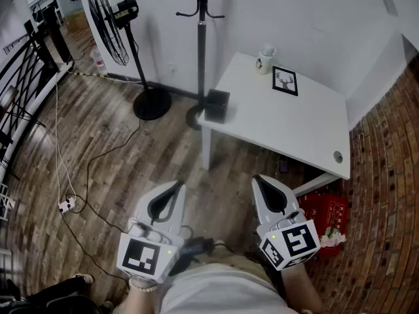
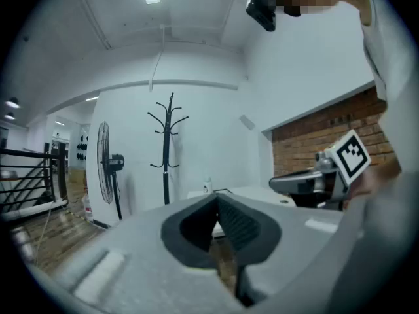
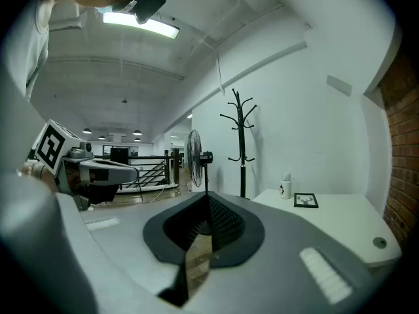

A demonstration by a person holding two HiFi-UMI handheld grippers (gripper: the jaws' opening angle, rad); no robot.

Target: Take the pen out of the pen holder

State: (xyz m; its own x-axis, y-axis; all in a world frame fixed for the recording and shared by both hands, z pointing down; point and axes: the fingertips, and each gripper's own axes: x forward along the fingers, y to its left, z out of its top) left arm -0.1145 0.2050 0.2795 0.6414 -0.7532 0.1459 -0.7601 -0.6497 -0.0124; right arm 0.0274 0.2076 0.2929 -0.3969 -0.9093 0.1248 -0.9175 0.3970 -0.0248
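Observation:
A white cup-shaped pen holder (image 1: 265,59) stands at the far corner of the white table (image 1: 308,129), next to a small framed picture (image 1: 285,80). Something pale sticks out of the holder; no pen can be made out at this distance. Both grippers are held close to my body, well short of the table and pointing roughly level toward it. My left gripper (image 1: 178,185) is shut with nothing between its jaws, and so is my right gripper (image 1: 257,178). The right gripper view shows the holder (image 3: 286,188) and picture (image 3: 306,201) far ahead; in the left gripper view the holder (image 2: 207,186) is tiny.
A standing fan (image 1: 108,18) and a black coat stand (image 1: 201,44) are left of the table, with a black box (image 1: 216,105) by the table leg. A red crate (image 1: 325,213) sits under the table's near end. Cables and a power strip (image 1: 67,205) lie on the wooden floor.

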